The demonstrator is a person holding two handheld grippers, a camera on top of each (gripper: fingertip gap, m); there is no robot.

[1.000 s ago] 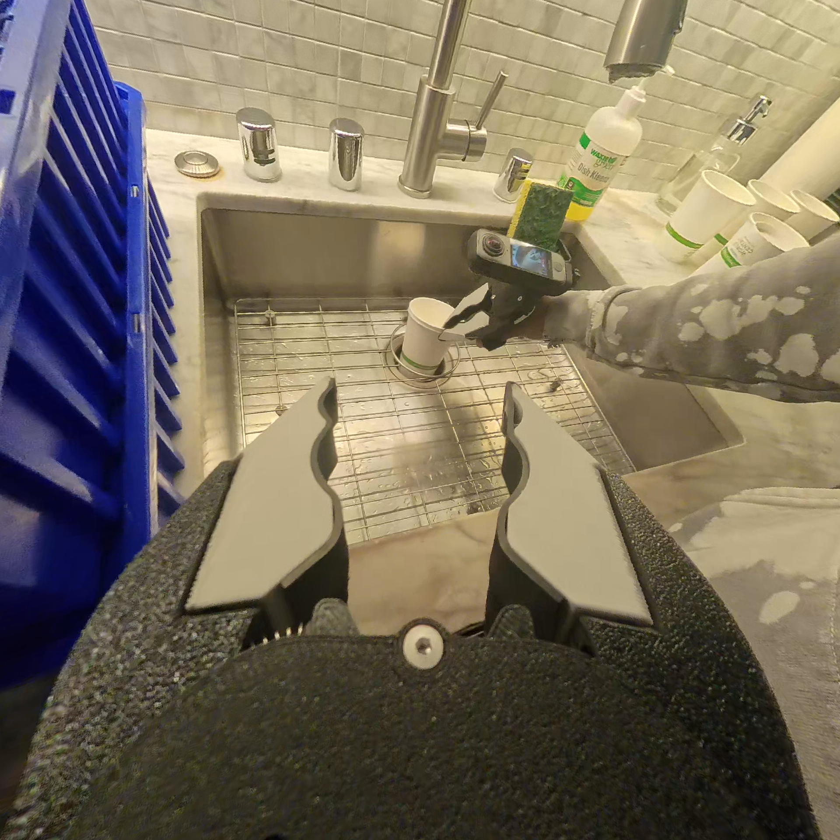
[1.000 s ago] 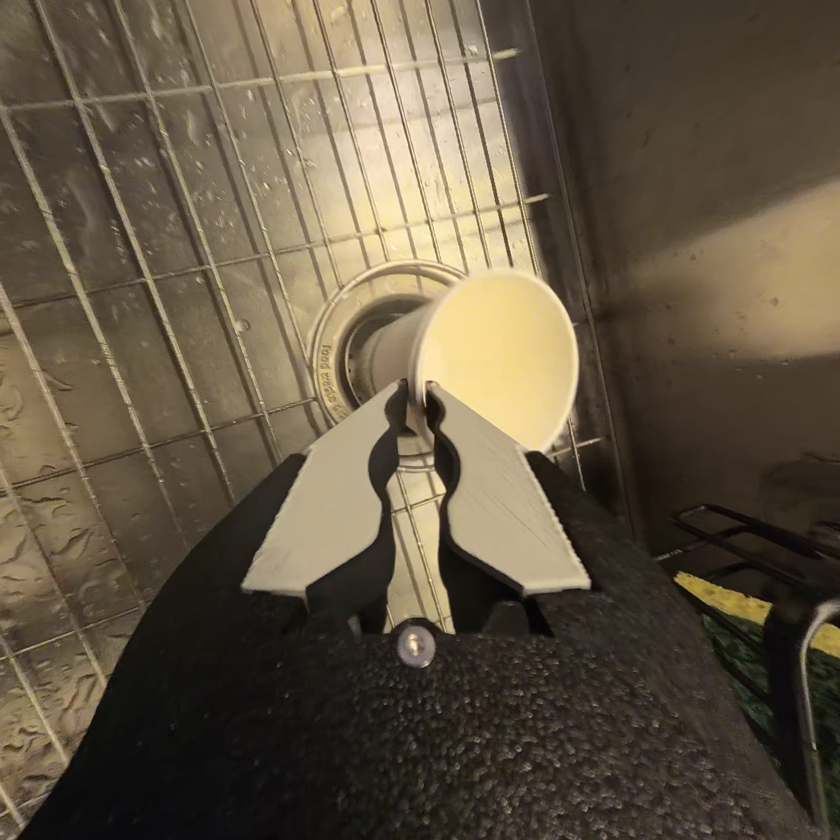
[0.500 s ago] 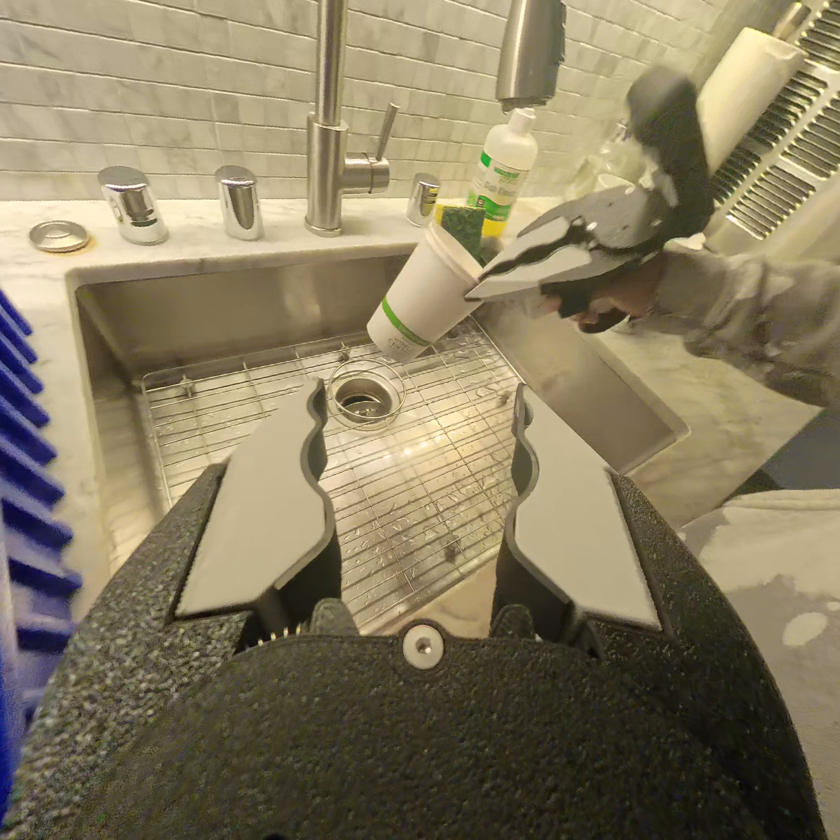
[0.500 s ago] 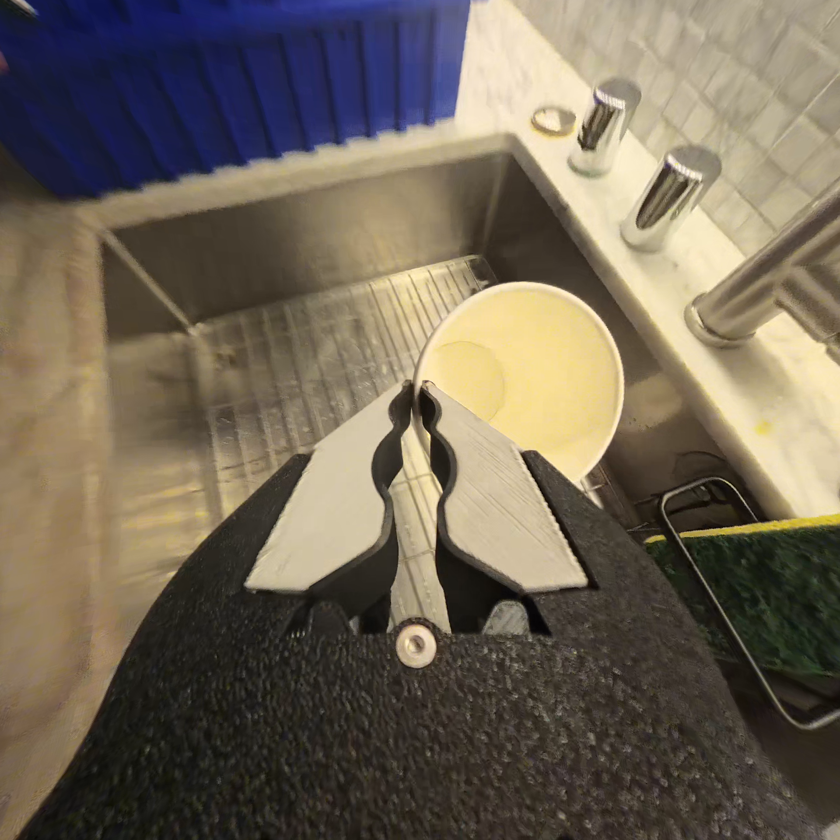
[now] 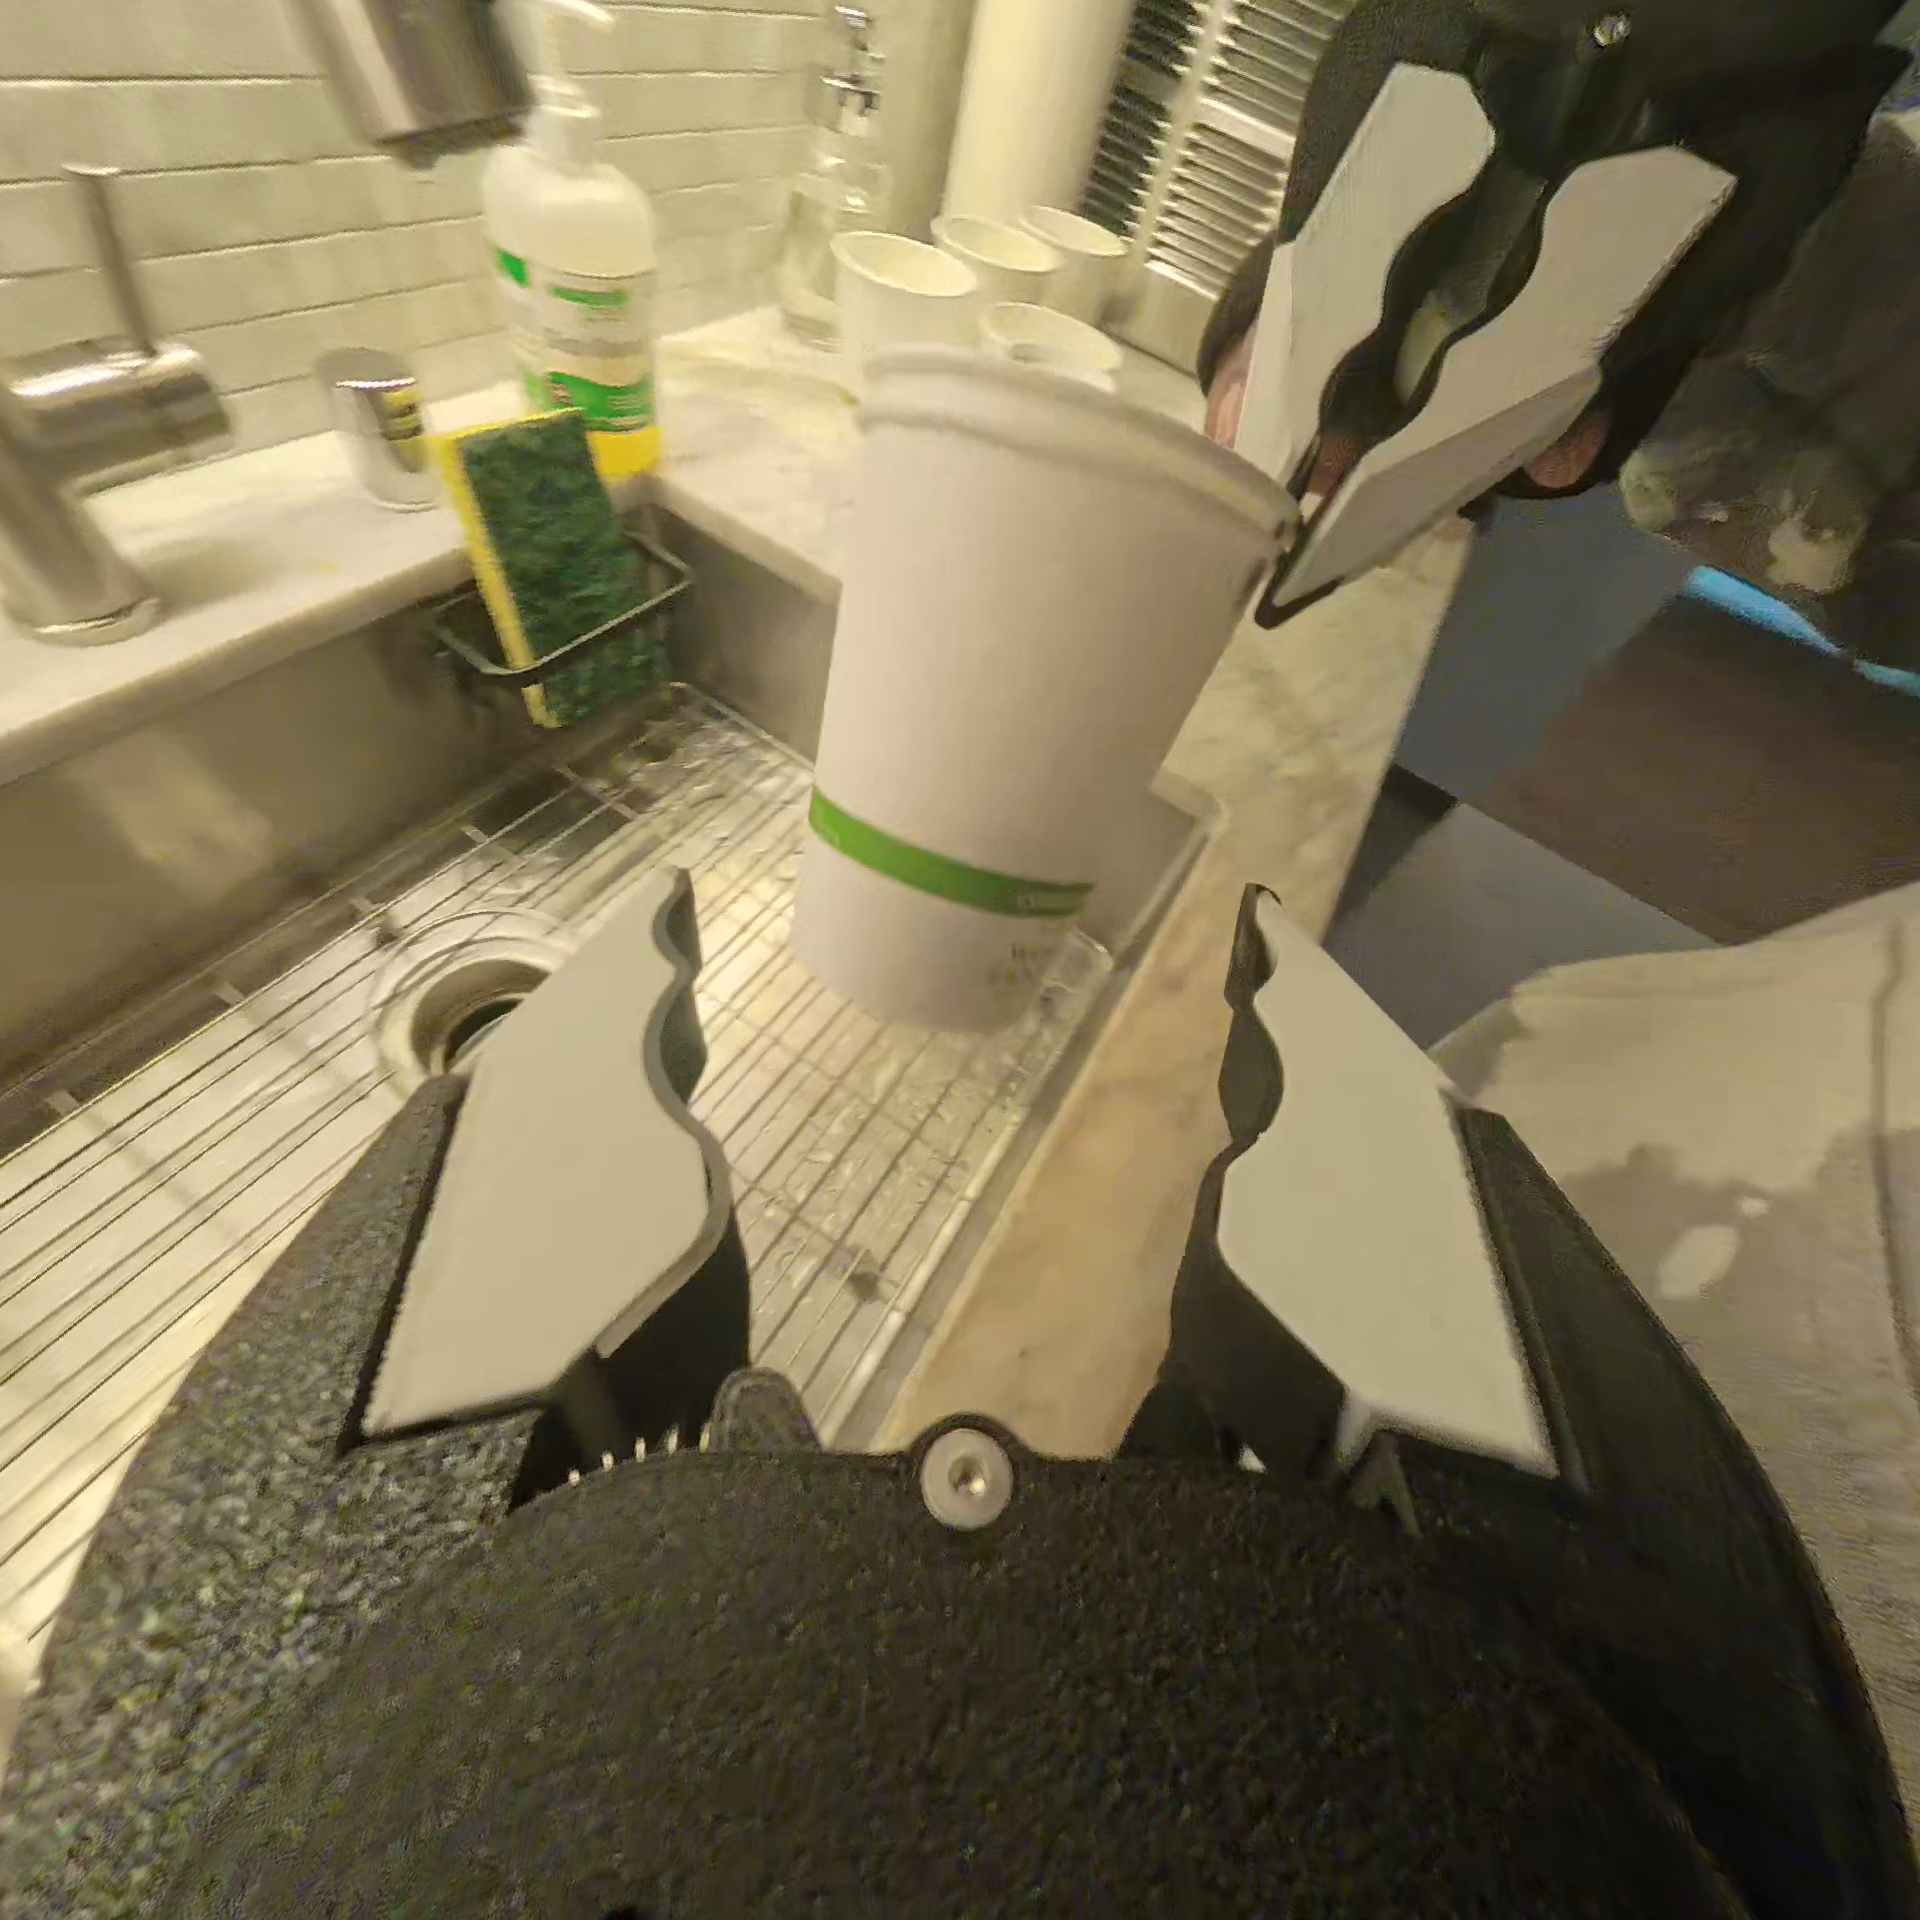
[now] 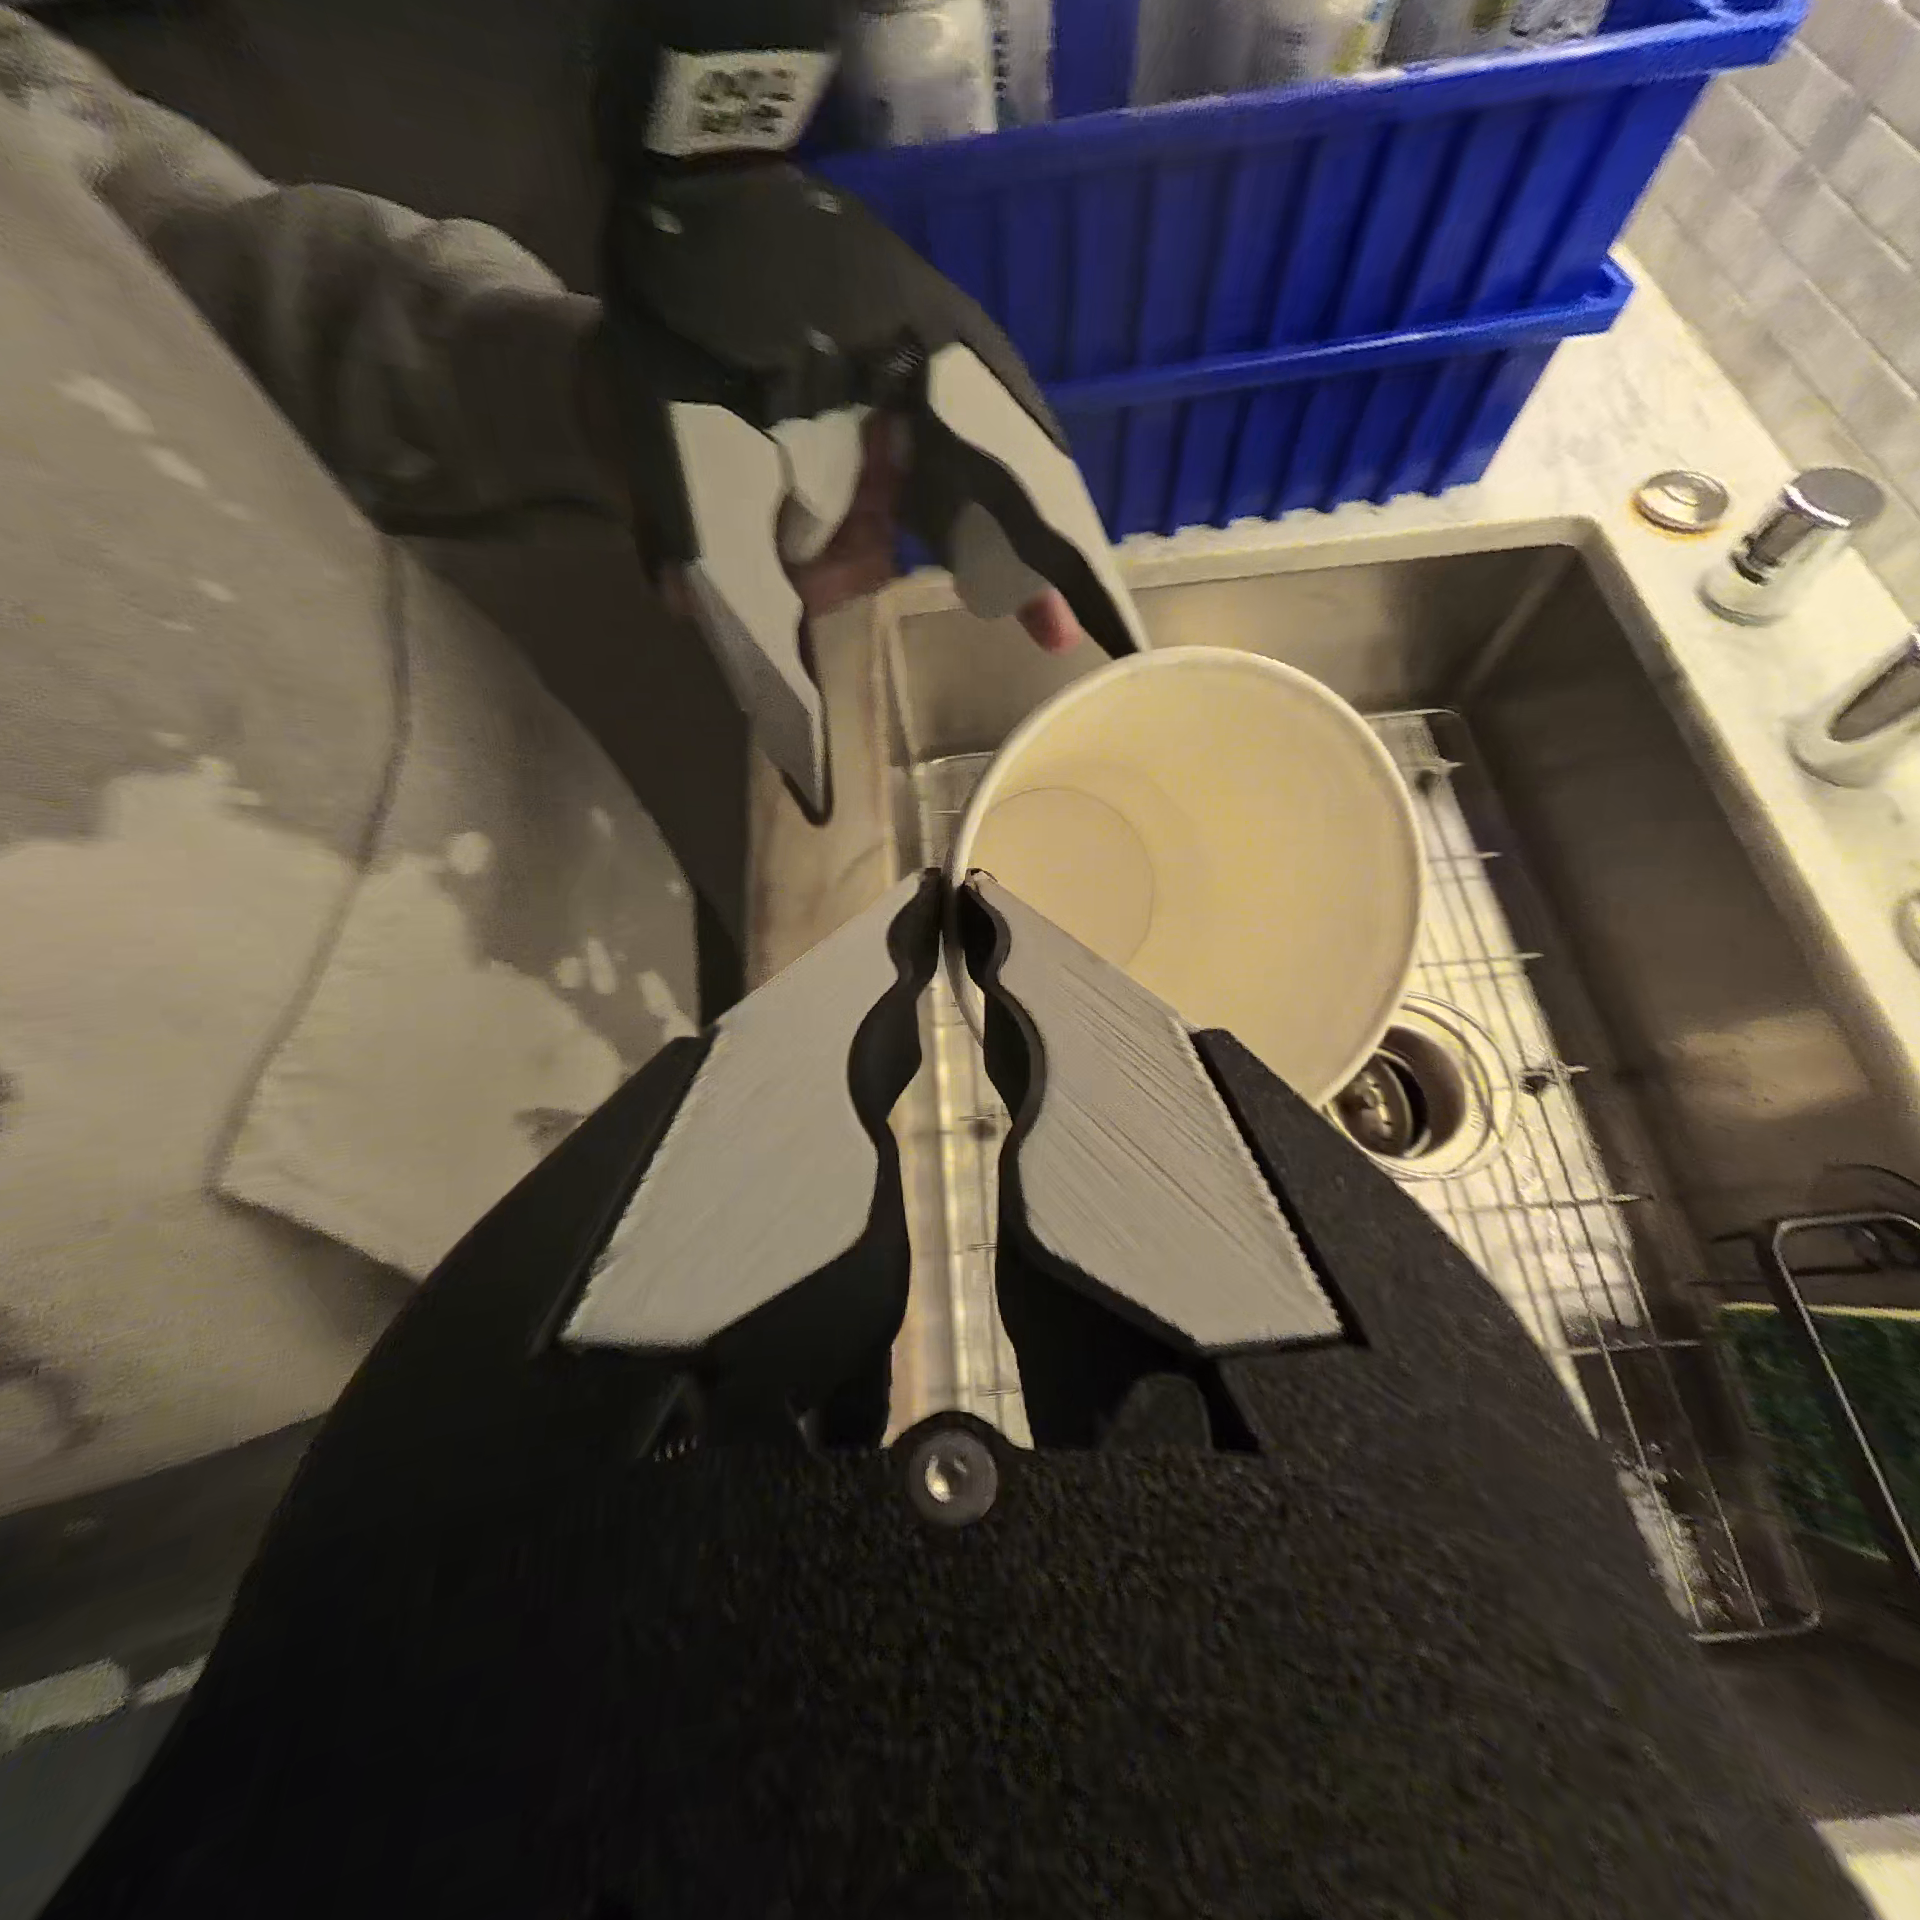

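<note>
Cup (image 6: 1195,862) rim in right claw (image 6: 951,883) (pinched)

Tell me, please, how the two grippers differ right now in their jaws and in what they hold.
The right gripper is shut on the rim of the paper cup; the left gripper is open and holds nothing. The right carries the cup above the sink; the left sits just below it, apart. Both have grey fingers on black bodies.

Pale marble counter (image 5: 1288,748) around a steel sink (image 6: 1621,748), carrying soap bottle (image 5: 577,270), paper cups (image 5: 904,301), chrome fixtures (image 6: 1792,556), faucet base (image 5: 62,561) and blue crates (image 6: 1299,312).
</note>
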